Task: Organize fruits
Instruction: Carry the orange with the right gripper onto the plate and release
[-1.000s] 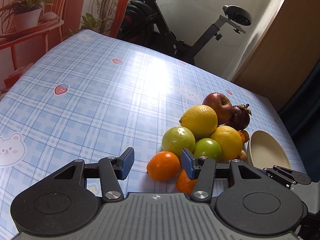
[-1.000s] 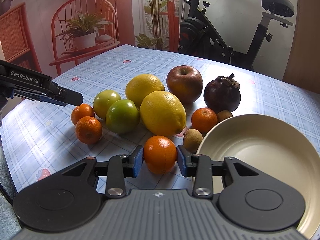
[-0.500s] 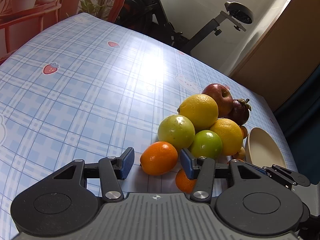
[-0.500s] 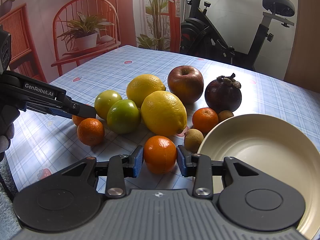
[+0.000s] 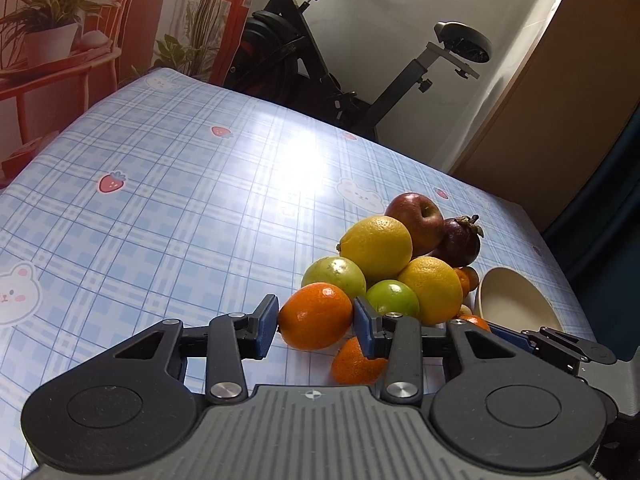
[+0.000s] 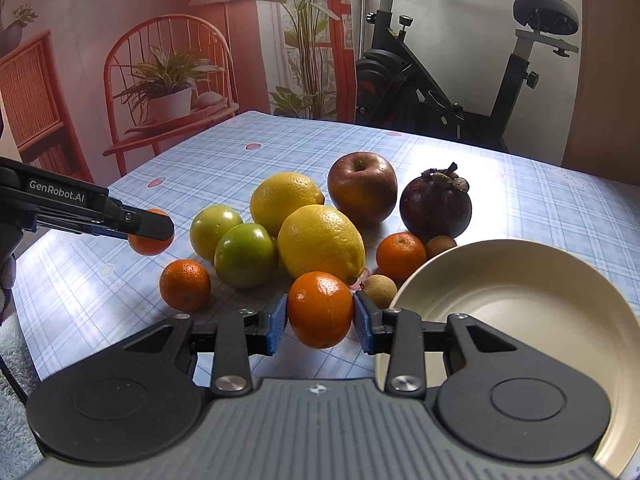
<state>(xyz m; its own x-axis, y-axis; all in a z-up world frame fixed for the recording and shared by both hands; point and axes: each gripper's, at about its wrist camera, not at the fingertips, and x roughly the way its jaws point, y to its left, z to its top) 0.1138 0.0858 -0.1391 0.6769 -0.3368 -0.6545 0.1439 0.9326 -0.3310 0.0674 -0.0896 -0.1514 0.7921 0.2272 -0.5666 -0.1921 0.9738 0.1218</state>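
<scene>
Clustered fruits (image 6: 320, 240) beside cream plate (image 6: 520, 280)

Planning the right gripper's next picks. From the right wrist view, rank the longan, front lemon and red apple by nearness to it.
1. Longan: just right of the right gripper, by the plate's rim.
2. Front lemon: directly behind the held orange.
3. Red apple: back of the pile, farthest.

Only readable text: "GenRobot.AI" in white on the black side of the left gripper (image 6: 150, 229), seen in the right wrist view; nothing legible on the fruit, the tablecloth (image 6: 224, 160) or the backdrop.
</scene>
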